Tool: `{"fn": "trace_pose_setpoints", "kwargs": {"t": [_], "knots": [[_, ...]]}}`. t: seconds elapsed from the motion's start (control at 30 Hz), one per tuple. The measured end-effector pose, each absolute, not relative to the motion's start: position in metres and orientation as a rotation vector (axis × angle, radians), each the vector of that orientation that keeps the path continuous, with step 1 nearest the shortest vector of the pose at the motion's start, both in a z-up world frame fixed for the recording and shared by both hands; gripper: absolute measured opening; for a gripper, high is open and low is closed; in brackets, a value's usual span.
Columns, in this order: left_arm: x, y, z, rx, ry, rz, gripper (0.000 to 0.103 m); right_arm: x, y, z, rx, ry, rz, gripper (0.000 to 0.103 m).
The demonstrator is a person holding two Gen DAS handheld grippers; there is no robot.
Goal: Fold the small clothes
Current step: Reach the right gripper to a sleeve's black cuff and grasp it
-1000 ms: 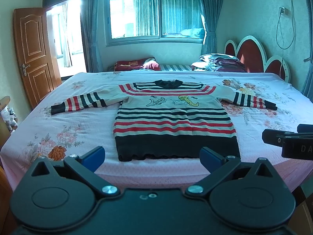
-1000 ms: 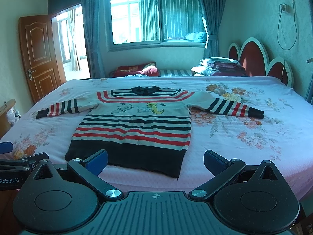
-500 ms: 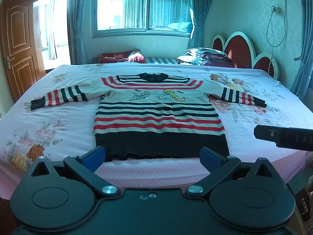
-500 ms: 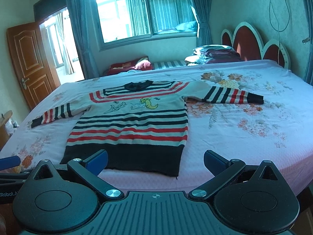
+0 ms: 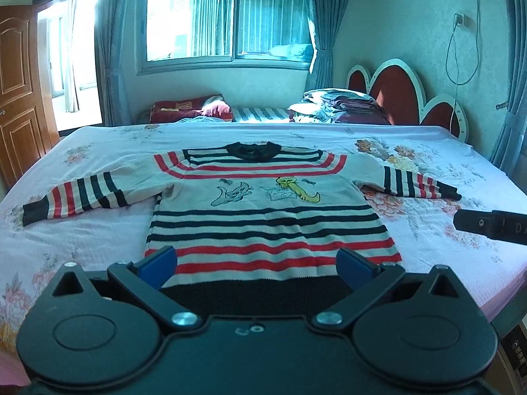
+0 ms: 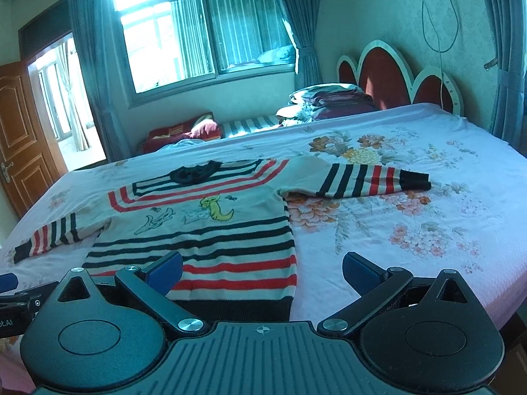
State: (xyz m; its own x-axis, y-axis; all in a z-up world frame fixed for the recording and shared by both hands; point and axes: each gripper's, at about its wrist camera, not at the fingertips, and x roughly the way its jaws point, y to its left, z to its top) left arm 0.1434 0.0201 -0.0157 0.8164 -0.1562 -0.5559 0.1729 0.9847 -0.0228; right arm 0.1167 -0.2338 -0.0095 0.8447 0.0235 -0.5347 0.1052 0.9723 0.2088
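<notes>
A small striped sweater (image 5: 263,217) (image 6: 204,230) lies flat and face up on the bed, sleeves spread out, black hem nearest me. It is cream with red and black stripes, a black collar and cartoon figures on the chest. My left gripper (image 5: 257,261) hangs open just above the hem, its blue pads wide apart over the lower stripes. Open as well, my right gripper (image 6: 262,268) hovers over the sweater's lower right corner and the sheet beside it. Nothing is held. The right gripper's side (image 5: 490,227) shows at the right edge of the left wrist view.
The bed (image 5: 82,230) (image 6: 428,197) has a pink floral sheet and a red scalloped headboard (image 5: 395,95). Folded bedding (image 5: 339,105) and a red pillow (image 5: 187,107) lie at the far side. A wooden door (image 5: 16,98) stands open at left.
Both grippers have moved forward and lower toward the sweater, so its hem now sits under their fingers. Both stay open.
</notes>
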Motion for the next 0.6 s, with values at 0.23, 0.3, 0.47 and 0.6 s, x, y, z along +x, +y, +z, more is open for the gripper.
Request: {"fn": "trace_pose_setpoints", "kwargs": {"t": [0.23,0.3,0.47,0.6], "knots": [[0.192,0.035,-0.022,0.018,0.599,-0.181,0.097,0.15,-0.238,-0.012,0.225,0.529,-0.129,0.102],[0.206,0.034,-0.028,0.014,0.618,-0.196,0.087,0.157,-0.245,-0.013,0.23,0.524,-0.152,0.079],[0.243,0.019,-0.042,-0.01,0.651,-0.198,0.085,0.185,-0.285,-0.024,0.292,0.542,-0.231,0.07],[0.266,0.003,-0.041,-0.042,0.596,-0.176,0.089,0.216,-0.324,-0.039,0.348,0.543,-0.266,0.067]]}}
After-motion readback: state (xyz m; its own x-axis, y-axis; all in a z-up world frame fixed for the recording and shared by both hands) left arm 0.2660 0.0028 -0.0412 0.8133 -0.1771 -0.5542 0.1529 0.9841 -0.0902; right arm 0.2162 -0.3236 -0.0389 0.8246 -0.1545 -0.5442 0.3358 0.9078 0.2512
